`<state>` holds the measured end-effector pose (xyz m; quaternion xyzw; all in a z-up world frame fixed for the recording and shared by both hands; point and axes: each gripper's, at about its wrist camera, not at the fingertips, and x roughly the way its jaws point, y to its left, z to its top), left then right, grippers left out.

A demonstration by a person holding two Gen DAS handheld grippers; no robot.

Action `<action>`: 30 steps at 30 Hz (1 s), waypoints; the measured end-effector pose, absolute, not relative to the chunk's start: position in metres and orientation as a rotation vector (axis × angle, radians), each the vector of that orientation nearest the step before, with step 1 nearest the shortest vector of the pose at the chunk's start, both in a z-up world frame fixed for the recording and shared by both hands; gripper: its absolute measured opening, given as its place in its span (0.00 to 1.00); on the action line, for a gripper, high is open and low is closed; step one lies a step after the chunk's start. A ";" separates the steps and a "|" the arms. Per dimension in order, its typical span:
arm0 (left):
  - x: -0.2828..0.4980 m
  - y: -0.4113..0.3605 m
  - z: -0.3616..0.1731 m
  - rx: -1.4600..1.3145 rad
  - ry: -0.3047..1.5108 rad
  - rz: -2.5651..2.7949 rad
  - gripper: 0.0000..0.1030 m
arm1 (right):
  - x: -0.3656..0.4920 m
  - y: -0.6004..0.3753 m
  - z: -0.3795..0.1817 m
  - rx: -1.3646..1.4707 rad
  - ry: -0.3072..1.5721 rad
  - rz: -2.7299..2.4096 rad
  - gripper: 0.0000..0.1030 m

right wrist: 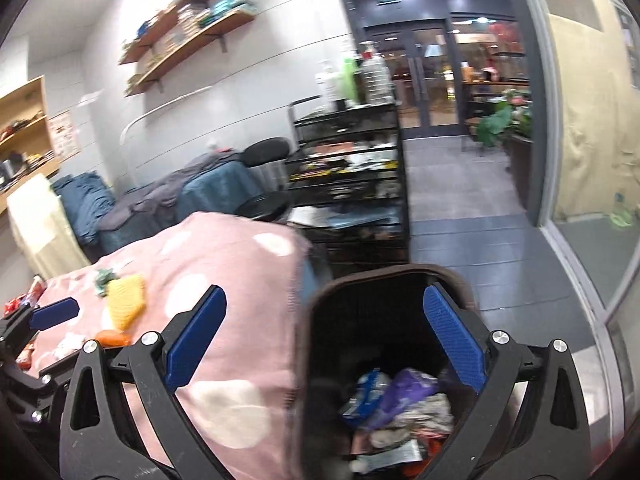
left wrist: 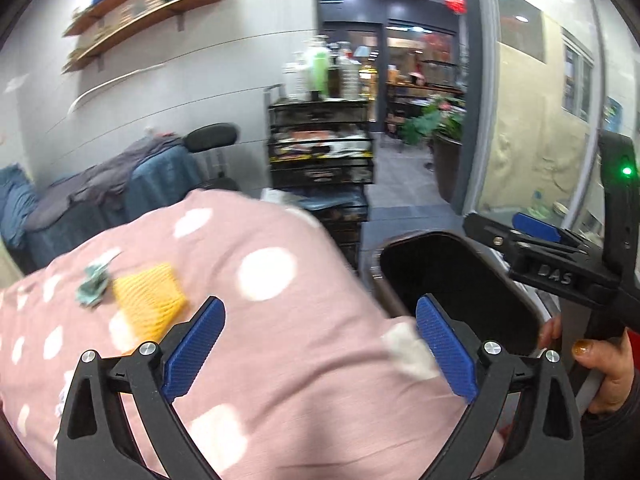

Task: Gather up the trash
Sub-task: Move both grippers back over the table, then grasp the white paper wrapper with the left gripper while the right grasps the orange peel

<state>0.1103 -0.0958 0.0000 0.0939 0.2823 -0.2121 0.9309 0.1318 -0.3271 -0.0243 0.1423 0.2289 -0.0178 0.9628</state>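
Observation:
My left gripper (left wrist: 320, 344) stands open over the edge of a pink cloth with white dots (left wrist: 280, 360), nothing between its blue pads. On the cloth to the left lie a yellow foam net (left wrist: 148, 296) and a crumpled green wrapper (left wrist: 94, 284). The dark trash bin (left wrist: 452, 284) stands right of the cloth. My right gripper (right wrist: 324, 340) is open above the bin (right wrist: 320, 308), which holds several wrappers (right wrist: 400, 404). Its side also shows in the left wrist view as the right gripper (left wrist: 520, 236). The yellow net (right wrist: 126, 300), an orange scrap (right wrist: 112, 337) and red wrappers (right wrist: 18, 304) lie on the cloth.
A black wire cart (left wrist: 320, 140) with bottles on top stands behind the cloth. A chair draped in blue and grey clothes (left wrist: 120, 184) is at the left, wall shelves (right wrist: 184, 40) above. A glass partition (right wrist: 580, 120) runs along the right. A hand (left wrist: 604, 364) holds the right gripper's handle.

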 end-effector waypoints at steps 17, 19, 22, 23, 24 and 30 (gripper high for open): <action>0.110 0.063 -0.024 0.035 0.674 -0.088 0.93 | 0.184 -0.183 -0.018 0.205 0.581 0.314 0.95; 0.112 0.083 -0.029 0.033 0.688 -0.040 0.93 | 0.190 -0.165 -0.020 0.180 0.615 0.347 0.95; 0.115 0.109 -0.033 0.013 0.716 0.007 0.93 | 0.196 -0.144 -0.024 0.157 0.647 0.390 0.95; 0.118 0.116 -0.034 0.007 0.728 0.015 0.93 | 0.200 -0.135 -0.025 0.140 0.661 0.403 0.95; 0.121 0.124 -0.036 0.003 0.743 0.021 0.93 | 0.202 -0.130 -0.026 0.128 0.671 0.412 0.95; 0.151 0.148 -0.051 -0.005 0.840 -0.016 0.91 | 0.223 -0.097 -0.040 0.082 0.769 0.527 0.95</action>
